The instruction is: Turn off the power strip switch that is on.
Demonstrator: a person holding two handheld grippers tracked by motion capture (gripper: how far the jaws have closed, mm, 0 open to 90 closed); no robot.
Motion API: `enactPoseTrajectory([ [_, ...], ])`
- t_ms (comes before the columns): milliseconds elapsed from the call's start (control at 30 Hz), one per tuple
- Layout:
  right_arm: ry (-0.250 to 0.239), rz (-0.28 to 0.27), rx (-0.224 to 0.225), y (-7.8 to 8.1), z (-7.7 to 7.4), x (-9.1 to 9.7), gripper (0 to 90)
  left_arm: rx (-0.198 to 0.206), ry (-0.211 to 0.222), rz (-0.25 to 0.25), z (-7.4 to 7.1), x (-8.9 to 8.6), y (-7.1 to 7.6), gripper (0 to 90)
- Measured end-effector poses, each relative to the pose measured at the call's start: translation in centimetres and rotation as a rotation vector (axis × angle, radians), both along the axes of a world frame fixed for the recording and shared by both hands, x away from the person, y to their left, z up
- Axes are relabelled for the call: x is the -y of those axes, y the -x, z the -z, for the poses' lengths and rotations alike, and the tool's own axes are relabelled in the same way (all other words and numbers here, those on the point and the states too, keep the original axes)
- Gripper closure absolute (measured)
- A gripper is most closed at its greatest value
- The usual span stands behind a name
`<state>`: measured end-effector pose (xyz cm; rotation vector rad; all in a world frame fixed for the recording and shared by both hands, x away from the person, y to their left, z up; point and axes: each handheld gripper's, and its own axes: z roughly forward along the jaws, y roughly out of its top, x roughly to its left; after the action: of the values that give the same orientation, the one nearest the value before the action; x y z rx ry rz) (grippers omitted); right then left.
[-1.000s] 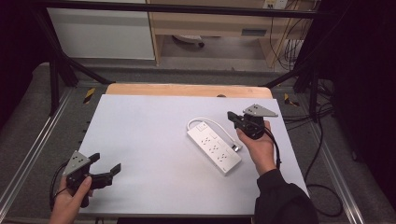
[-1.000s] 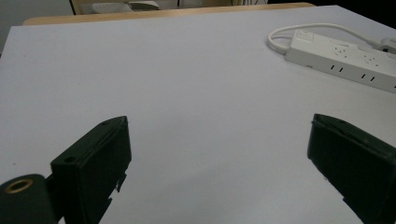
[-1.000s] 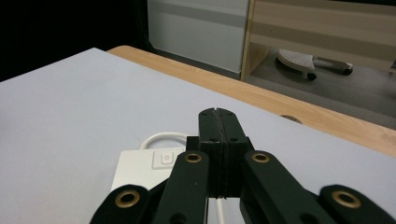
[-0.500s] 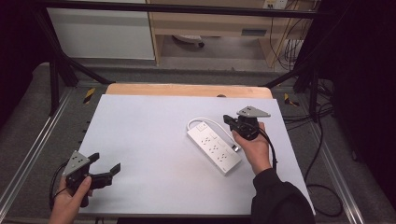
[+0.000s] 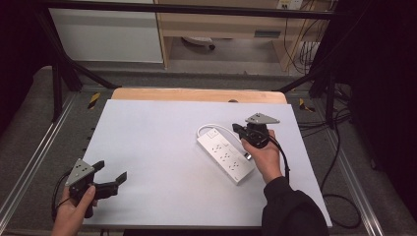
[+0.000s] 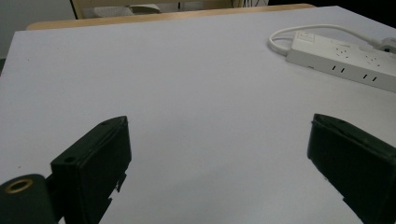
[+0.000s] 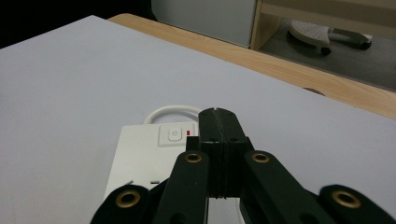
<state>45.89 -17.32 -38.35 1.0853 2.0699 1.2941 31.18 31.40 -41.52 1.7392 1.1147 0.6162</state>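
High view is showing a white table [image 5: 162,147] taking up most of the scene, with a strip of bare wooden edge [image 5: 196,94] running along its far side. On the right half of the table a white power strip [image 5: 225,155] is lying flat and slanted, its switch end pointing toward the far side and its white cord [image 5: 212,127] looping around that end. The right hand [image 5: 265,156] is resting just beside the strip's right edge, and it is holding the right gripper [image 5: 238,129], whose tip is hanging at the strip's far end near the switch. In the right gripper view the two black jaws are pressing flat against each other with nothing between them, so the right gripper [image 7: 218,122] is clenched empty, and its tip is sitting over the end of the power strip [image 7: 144,158], right by the power button [image 7: 174,135] and a small red mark; whether the tip is touching the casing cannot be told. The left gripper [image 5: 110,173] is sitting at the near left corner, well apart from the strip, in the left hand [image 5: 74,211]. In the left gripper view its jaws are standing wide apart, released, with bare table [image 6: 187,93] between them and the power strip [image 6: 345,58] lying far off.
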Motion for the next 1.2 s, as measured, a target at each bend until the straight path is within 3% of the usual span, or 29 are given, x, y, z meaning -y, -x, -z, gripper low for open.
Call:
enactPoseTrajectory([
  [1200, 0.025, -0.013, -0.099, -0.1, 4.2, -1.7, 90.0, 0.002, 0.001, 0.001, 0.0, -0.1, 0.0, 6.3],
])
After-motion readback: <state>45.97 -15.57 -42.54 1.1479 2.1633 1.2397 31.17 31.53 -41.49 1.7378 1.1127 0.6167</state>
